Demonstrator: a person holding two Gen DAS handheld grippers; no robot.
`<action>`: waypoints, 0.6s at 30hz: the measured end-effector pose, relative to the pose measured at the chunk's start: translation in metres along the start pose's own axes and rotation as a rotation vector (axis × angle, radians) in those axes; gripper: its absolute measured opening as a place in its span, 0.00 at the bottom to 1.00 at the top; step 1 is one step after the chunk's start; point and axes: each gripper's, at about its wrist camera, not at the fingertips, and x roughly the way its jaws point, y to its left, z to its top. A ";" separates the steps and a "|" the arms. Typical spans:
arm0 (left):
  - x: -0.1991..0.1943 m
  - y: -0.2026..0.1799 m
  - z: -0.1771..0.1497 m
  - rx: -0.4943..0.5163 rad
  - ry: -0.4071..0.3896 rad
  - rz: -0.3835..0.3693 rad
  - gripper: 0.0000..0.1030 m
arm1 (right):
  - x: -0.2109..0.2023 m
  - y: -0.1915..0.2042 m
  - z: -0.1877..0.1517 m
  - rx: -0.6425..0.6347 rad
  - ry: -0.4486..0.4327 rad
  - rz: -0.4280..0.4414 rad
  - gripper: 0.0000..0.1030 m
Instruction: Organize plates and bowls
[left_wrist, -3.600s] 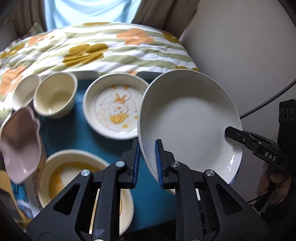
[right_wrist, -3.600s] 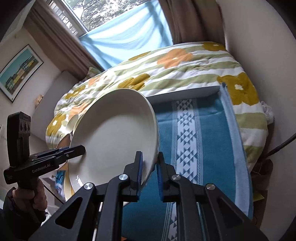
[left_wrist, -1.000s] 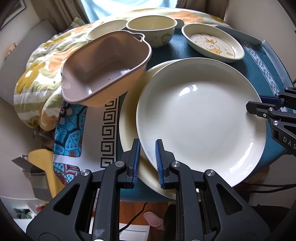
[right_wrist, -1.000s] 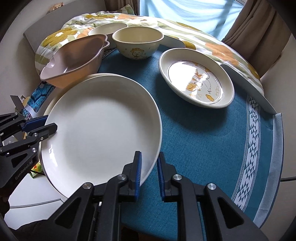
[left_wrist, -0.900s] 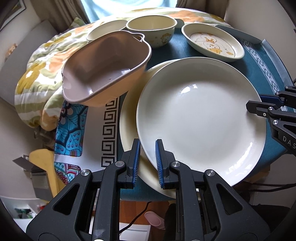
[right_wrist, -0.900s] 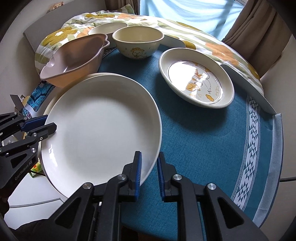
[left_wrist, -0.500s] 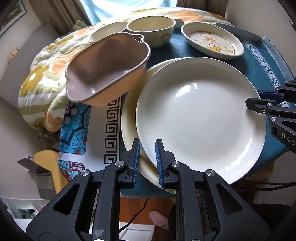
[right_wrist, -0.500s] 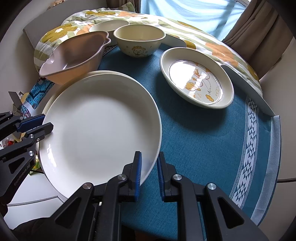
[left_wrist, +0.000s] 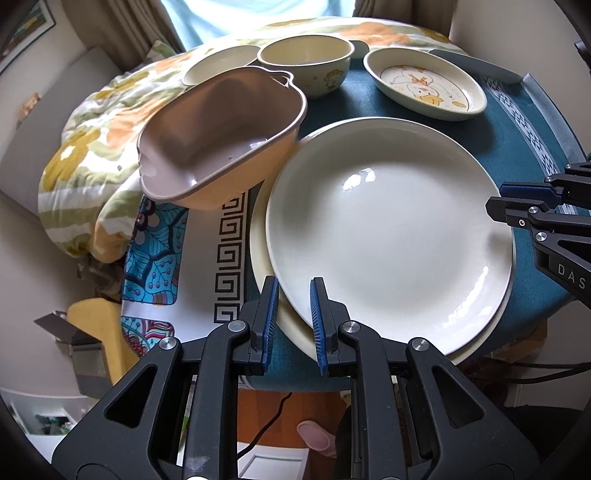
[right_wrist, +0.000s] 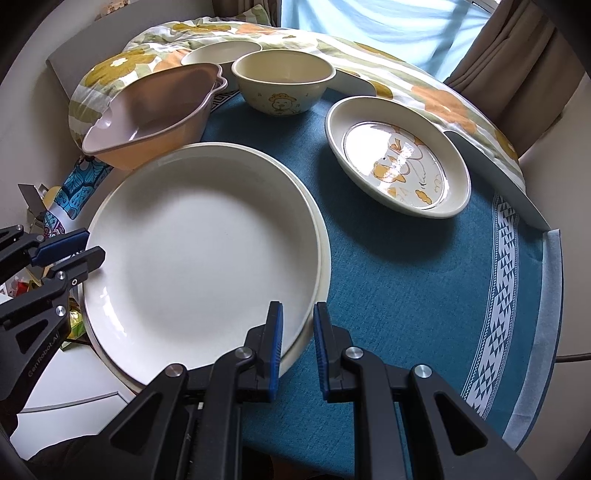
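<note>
left gripper (left_wrist: 291, 321): clamped on near-left rim of the round glossy white ceramic plate (left_wrist: 388, 236)
right gripper (right_wrist: 297, 343): clamped on the opposite rim of same plate
white plate: sits on a larger cream round plate (right_wrist: 321, 258), on the teal woven tablecloth (right_wrist: 424, 295)
neighbours: pink-and-orange plastic tub (left_wrist: 221, 133) just left; duck-print oval dish (right_wrist: 399, 158) and cream bowl (right_wrist: 284, 85) beyond

Table under teal cloth (right_wrist: 406, 280), stacked plates (right_wrist: 207, 258), duck dish (right_wrist: 399, 166), bowls (right_wrist: 284, 85)
</note>
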 end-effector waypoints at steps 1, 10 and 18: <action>-0.001 0.002 0.001 -0.007 0.005 -0.011 0.14 | -0.003 -0.001 0.000 0.009 -0.008 0.003 0.15; -0.066 0.010 0.045 -0.005 -0.160 -0.061 0.48 | -0.062 -0.034 0.015 0.133 -0.152 0.040 0.22; -0.101 -0.008 0.098 0.072 -0.330 -0.148 1.00 | -0.110 -0.080 0.019 0.248 -0.298 0.050 0.96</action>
